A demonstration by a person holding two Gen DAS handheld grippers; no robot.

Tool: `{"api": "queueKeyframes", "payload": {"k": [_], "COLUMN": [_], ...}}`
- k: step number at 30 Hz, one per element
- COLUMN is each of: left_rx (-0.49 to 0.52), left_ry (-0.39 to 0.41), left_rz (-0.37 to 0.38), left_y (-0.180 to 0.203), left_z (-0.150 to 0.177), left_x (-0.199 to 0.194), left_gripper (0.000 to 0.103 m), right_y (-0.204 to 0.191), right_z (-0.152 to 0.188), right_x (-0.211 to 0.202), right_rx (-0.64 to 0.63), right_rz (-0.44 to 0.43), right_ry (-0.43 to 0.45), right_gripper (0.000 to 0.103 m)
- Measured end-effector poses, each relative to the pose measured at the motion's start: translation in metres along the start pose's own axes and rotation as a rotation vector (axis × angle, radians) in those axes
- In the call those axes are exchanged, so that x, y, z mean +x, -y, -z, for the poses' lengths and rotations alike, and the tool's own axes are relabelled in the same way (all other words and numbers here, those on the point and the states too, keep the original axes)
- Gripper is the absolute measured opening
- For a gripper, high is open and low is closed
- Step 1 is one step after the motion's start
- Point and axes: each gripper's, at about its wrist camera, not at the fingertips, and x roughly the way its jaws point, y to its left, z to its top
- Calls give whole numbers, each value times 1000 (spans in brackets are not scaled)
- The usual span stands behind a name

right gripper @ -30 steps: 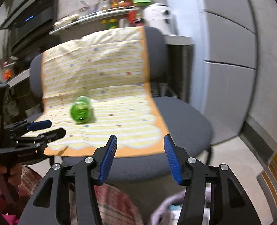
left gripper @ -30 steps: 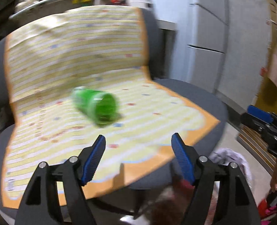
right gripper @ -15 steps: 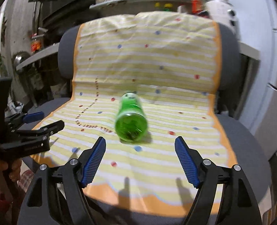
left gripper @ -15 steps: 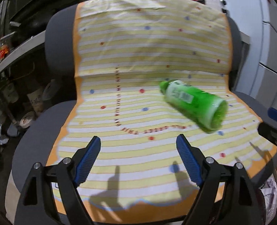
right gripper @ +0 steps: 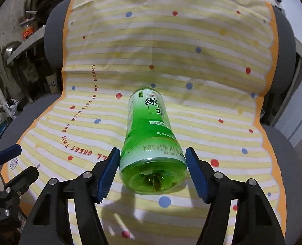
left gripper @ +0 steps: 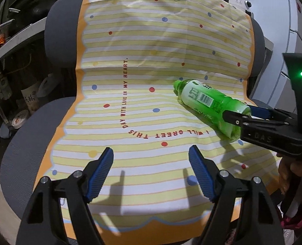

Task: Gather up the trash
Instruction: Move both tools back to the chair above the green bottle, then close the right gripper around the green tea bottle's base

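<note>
Right wrist view: the right tongs (right gripper: 152,165) stand wide, their blue pads on either side of the base of a green bottle (right gripper: 151,140). The left pad looks to be at the bottle's wall and the right pad just beside it; whether either presses is hard to tell. The bottle lies on its side on a striped cloth (right gripper: 222,106), its base toward the tongs and its neck pointing away, toward the chair (right gripper: 55,32) back. The cloth, yellow and white with coloured dots and an orange border, covers the seat and runs up the backrest. The left tongs show at the left edge of this view, well apart from the bottle.

In the left wrist view the left tongs (left gripper: 151,169) are wide too and hold nothing, with only cloth (left gripper: 151,51) between the pads. Beyond them and to the right lies the bottle (left gripper: 210,106), with the right tongs (left gripper: 243,116) reaching in from the right at its base. A hand (left gripper: 290,169) grips their handle. Past the chair (left gripper: 61,36), on the left, are cluttered shelves (left gripper: 12,47).
</note>
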Motion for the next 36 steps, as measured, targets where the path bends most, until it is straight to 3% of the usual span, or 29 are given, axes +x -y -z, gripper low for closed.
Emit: {"api": "queueKeyframes", "payload": {"k": [4, 7, 12, 17, 19, 24, 30, 36], "left_rx": [24, 38, 81, 152, 167, 174, 169, 166], "left_ry": [4, 2, 0, -17, -26, -24, -14, -18], "left_rz": [18, 41, 103, 159, 168, 158, 155, 164], "left_y": [11, 22, 52, 92, 101, 106, 107, 109], "left_z": [3, 5, 9, 20, 23, 25, 23, 21], "left_x": [-5, -8, -15, -17, -18, -24, -30, -28], "left_gripper": [74, 74, 74, 74, 74, 74, 74, 74], "right_y": [9, 24, 50, 60, 60, 64, 71, 76], "right_z": [23, 54, 103, 127, 126, 105, 77, 71], "right_x": [-37, -65, -112, -134, -136, -135, -99, -78], "right_rx": [-13, 21, 130, 177, 170, 128, 76, 65], "right_rz": [86, 125, 116, 88, 71, 70, 140, 198], "right_ry": [45, 7, -38, -55, -42, 11, -57, -131], "right_gripper": [65, 66, 66, 69, 74, 76, 71, 64]}}
